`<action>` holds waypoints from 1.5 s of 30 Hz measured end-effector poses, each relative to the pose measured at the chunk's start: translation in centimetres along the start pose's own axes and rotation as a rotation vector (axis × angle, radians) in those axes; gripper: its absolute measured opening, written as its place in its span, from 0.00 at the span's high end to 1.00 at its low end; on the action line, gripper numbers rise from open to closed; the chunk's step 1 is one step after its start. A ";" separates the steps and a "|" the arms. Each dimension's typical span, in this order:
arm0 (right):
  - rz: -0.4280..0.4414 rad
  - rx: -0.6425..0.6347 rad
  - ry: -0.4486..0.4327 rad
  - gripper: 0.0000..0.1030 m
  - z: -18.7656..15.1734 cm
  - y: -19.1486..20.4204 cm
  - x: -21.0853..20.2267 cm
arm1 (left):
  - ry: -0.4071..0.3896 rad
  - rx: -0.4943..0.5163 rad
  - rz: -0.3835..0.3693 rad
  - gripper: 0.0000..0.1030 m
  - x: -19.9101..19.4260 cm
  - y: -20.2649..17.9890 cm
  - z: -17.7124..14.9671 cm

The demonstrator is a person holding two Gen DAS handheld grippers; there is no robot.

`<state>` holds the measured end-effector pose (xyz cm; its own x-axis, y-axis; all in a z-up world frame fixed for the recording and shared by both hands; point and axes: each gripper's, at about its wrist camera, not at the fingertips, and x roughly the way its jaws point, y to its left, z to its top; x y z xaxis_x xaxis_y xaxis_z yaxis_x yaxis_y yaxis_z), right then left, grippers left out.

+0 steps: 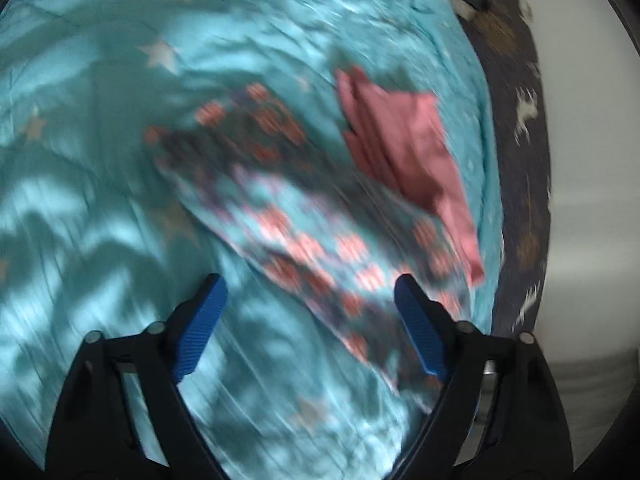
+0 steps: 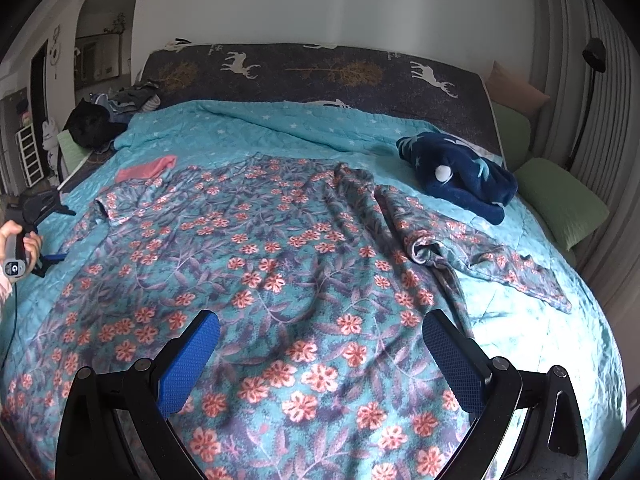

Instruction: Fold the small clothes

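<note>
Flowered garment (image 2: 280, 264) spread flat on bed (image 2: 560, 340), sleeve (image 2: 480, 256) bunched at 2 o'clock. Soft, light, limp cloth; I'd pinch hem or sleeve edge. My left tongs (image 1: 308, 308) released, nothing between. Right tongs (image 2: 320, 352) released, above fabric.

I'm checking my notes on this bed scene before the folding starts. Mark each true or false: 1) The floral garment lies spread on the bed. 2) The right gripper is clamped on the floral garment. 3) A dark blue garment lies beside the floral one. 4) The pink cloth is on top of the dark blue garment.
1) True: the floral garment lies spread over the turquoise quilt.
2) False: the right gripper is open, nothing between its fingers.
3) True: the dark blue garment lies apart, near the headboard.
4) False: the pink cloth lies at the opposite edge.
</note>
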<state>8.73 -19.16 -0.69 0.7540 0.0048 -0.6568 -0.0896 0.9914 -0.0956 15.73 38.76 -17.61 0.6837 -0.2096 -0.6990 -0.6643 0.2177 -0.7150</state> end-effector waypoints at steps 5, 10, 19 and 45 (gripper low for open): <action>0.017 -0.015 0.002 0.00 0.8 0.8 1.0 | -0.055 -0.076 -0.028 0.46 0.9 1.4 3.2; 0.062 -0.082 -0.017 0.00 2.8 1.8 2.1 | -0.059 0.011 -0.093 0.90 0.7 -0.7 4.2; 0.254 0.059 0.090 0.00 8.5 0.8 8.2 | -0.088 0.467 -0.155 0.95 -3.0 -13.1 -1.2; 0.390 0.373 0.187 0.00 6.7 -10.4 10.7 | 0.331 1.525 -0.245 0.44 0.0 -23.2 -39.4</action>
<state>22.05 -28.54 -1.72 0.5803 0.3901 -0.7149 -0.0768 0.9001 0.4288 19.21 -3.86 -1.40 0.4951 -0.5283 -0.6898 0.5039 0.8214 -0.2674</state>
